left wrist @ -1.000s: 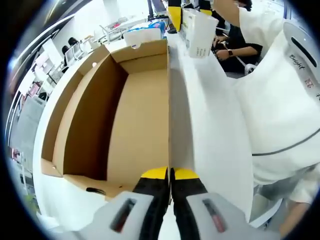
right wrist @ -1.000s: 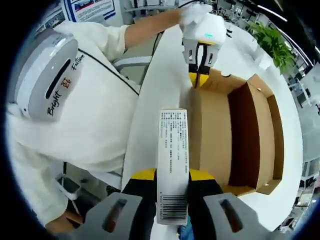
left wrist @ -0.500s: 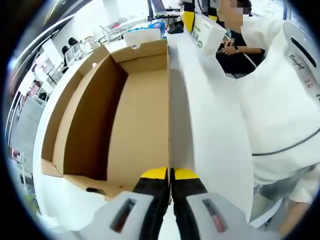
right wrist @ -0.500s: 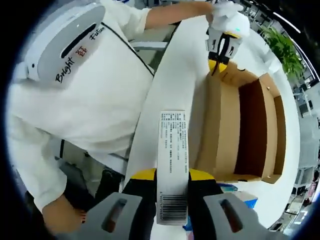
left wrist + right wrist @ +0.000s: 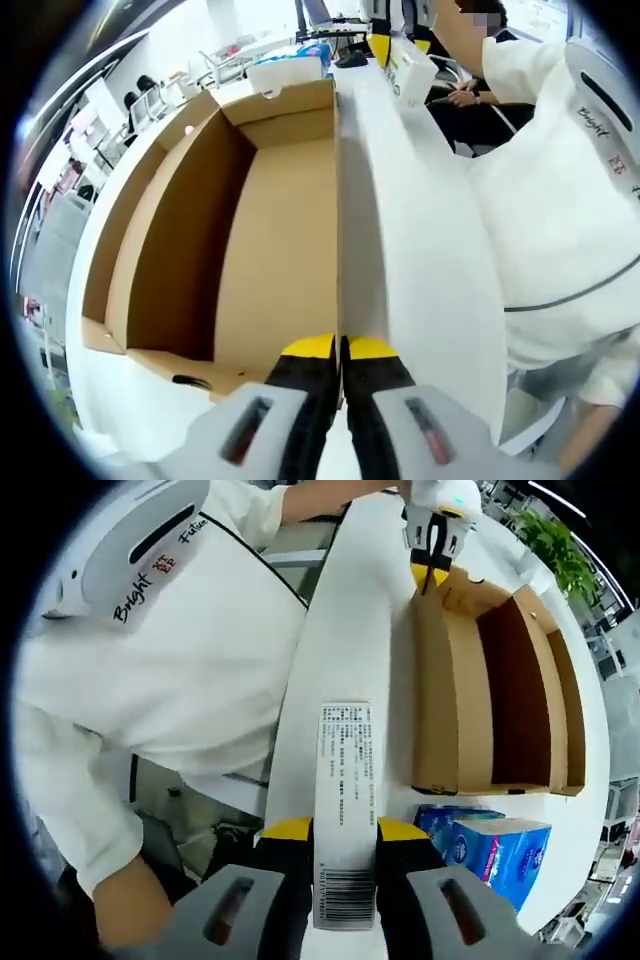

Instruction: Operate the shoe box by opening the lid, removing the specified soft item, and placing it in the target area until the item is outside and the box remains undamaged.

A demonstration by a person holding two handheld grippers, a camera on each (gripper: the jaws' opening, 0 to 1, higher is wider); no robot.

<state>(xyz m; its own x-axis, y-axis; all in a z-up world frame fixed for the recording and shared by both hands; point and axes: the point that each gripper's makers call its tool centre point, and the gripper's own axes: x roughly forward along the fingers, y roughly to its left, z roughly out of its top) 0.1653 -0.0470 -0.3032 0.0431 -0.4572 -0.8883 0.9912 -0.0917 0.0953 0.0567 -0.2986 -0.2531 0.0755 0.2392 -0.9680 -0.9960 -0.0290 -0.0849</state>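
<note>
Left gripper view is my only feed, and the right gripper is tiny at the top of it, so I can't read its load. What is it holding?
Observer: The right gripper is shut on a white carton with a printed label and a barcode facing the camera.
Operator: I see a bit of blue past the cardboard box's far end. What is that?
Observer: Two blue packs lie side by side on the white table, close beside that end of the cardboard box. I cannot tell whether they touch it.
</note>
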